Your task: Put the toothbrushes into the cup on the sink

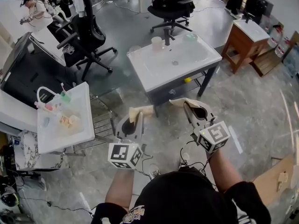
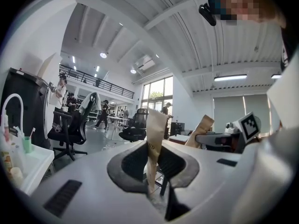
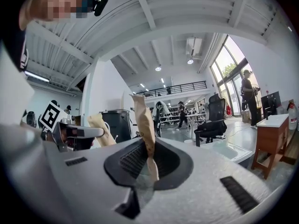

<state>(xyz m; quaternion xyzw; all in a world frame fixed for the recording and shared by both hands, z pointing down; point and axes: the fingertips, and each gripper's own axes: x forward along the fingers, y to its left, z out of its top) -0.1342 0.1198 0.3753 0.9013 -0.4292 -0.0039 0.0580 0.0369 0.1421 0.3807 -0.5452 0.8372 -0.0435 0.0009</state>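
My left gripper [image 1: 135, 119] clamps 1 wrapped toothbrush [image 2: 155, 134], my right gripper [image 1: 188, 107] another. I'd carry both toward the cup [image 1: 156, 43] at 12 o'clock on the sink [image 1: 196, 55], lowering them upright, 1 at a time.

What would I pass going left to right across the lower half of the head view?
Small white sink → left gripper holding a paper-wrapped toothbrush → right gripper holding a second paper-wrapped toothbrush → cardboard sheet on the floor.
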